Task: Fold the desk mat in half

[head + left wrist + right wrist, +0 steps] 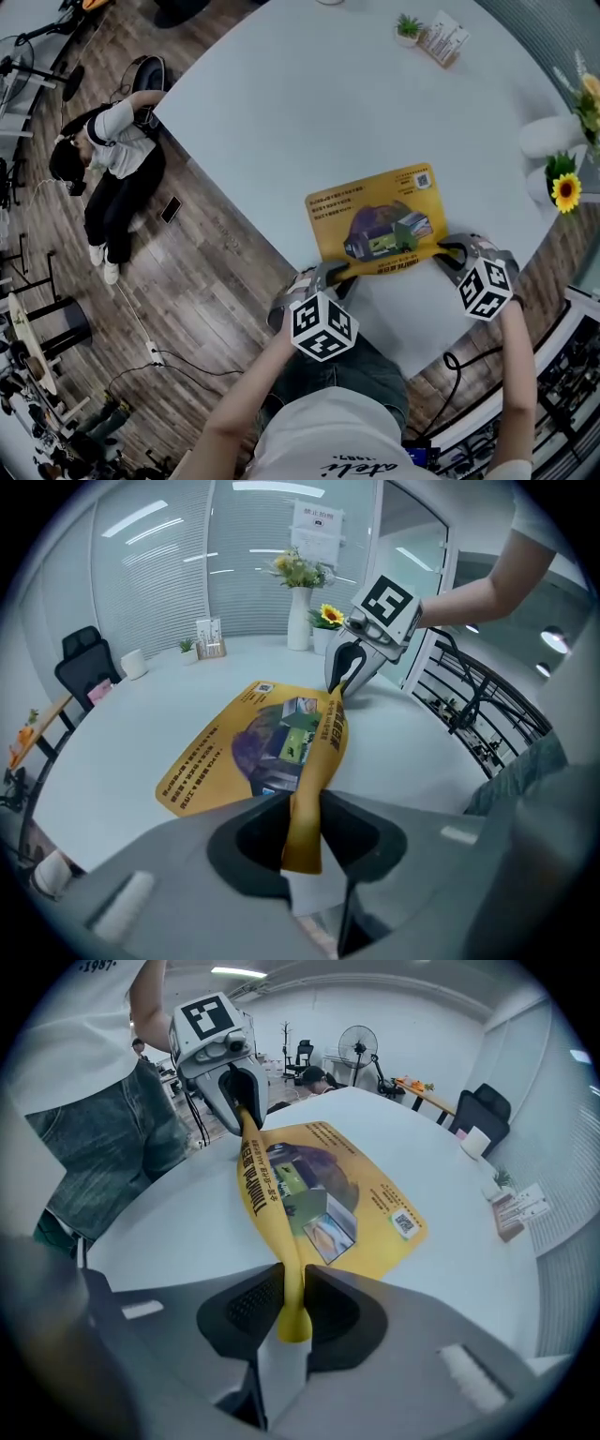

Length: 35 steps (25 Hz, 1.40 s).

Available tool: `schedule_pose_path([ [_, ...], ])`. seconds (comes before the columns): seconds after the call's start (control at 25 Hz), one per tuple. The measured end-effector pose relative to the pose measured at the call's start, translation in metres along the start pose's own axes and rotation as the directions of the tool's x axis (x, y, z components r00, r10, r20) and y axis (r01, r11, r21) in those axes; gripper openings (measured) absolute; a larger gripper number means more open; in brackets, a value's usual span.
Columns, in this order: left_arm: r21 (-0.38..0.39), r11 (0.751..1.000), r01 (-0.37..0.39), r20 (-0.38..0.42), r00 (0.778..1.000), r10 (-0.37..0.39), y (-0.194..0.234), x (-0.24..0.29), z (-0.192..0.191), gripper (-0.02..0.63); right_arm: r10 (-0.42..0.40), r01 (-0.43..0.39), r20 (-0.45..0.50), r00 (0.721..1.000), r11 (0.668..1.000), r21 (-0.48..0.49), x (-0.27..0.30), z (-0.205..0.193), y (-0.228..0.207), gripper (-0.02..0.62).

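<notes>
A yellow desk mat [380, 220] with a printed picture and a QR code lies on the pale round table [309, 103], near the edge closest to me. My left gripper [330, 277] is shut on the mat's near left corner [302, 841]. My right gripper [452, 253] is shut on the near right corner [292, 1321]. The near edge [330, 738] is lifted off the table and stretched between the two grippers; the far part [375, 1204] still lies flat. Each gripper view shows the other gripper pinching the opposite corner.
White vases with a sunflower [565, 190] stand at the table's right edge. A small potted plant [408, 29] and a card stand [442, 38] sit at the far side. A person [117, 178] sits on the wooden floor to the left.
</notes>
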<state>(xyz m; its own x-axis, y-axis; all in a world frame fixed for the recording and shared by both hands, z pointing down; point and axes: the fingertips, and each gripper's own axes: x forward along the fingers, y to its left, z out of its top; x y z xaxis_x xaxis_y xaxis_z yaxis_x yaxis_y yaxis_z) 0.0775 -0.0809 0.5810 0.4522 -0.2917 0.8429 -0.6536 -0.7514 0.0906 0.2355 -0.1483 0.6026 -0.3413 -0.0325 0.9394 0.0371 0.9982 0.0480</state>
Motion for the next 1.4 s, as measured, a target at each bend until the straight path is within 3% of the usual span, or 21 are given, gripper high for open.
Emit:
schedule_pose_path([
  [0.44,-0.042,0.995,0.091,0.046,0.995,-0.089,0.04,-0.002,0.012,0.075,-0.121,0.122,-0.016,0.993,0.99,0.064,0.001,0.024,-0.05,0.094],
  [0.96,-0.056,0.99,0.127,0.044,0.991,-0.125,0.086,0.006,0.016,0.075,-0.127,0.133,-0.049,0.991,0.982,0.132,0.024,0.043,-0.096,0.095],
  [1.4,-0.07,0.986,0.153,0.035,0.988,-0.151,0.104,0.015,0.015,0.077,-0.095,0.104,-0.072,0.993,0.985,0.136,0.033,0.047,-0.11,0.098],
])
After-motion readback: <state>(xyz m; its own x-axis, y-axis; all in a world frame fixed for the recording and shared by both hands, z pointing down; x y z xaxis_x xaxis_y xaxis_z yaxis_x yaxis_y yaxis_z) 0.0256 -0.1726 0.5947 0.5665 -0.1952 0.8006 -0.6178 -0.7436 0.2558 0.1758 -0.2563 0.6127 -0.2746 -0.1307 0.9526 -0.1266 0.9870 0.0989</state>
